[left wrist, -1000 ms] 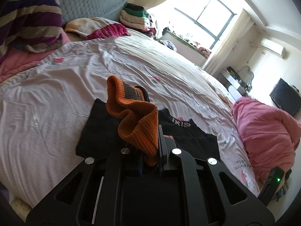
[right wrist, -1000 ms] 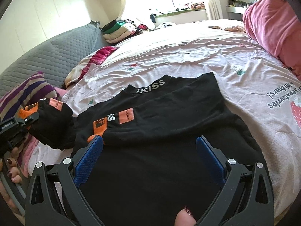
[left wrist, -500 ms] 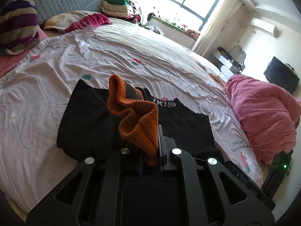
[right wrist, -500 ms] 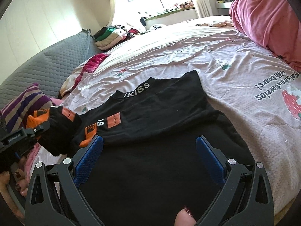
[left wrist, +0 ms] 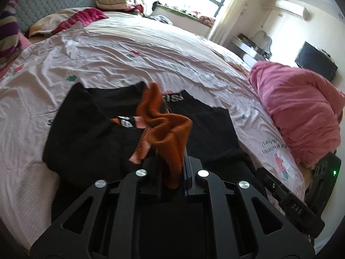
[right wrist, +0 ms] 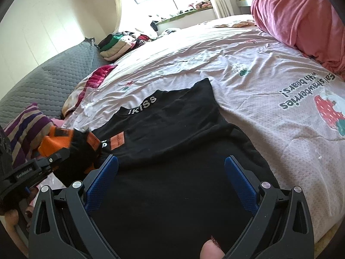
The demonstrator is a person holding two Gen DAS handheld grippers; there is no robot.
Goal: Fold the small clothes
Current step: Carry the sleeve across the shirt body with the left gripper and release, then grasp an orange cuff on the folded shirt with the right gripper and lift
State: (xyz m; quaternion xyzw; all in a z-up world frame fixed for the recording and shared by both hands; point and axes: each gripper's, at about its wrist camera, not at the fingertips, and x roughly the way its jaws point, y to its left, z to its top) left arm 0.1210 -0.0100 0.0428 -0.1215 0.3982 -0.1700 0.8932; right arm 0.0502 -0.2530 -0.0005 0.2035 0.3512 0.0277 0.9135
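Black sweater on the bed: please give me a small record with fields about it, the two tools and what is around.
garment: black sweater, lying flat on the bed sheet
collar: white letters on the neckband, far side from the right wrist camera
sleeve: orange cuff, lifted above the body of the garment
left tool, shut on the orange cuff
right tool, open, above the lower part of the garment, holding nothing
nearby: pink blanket; folded clothes stack; striped pillow
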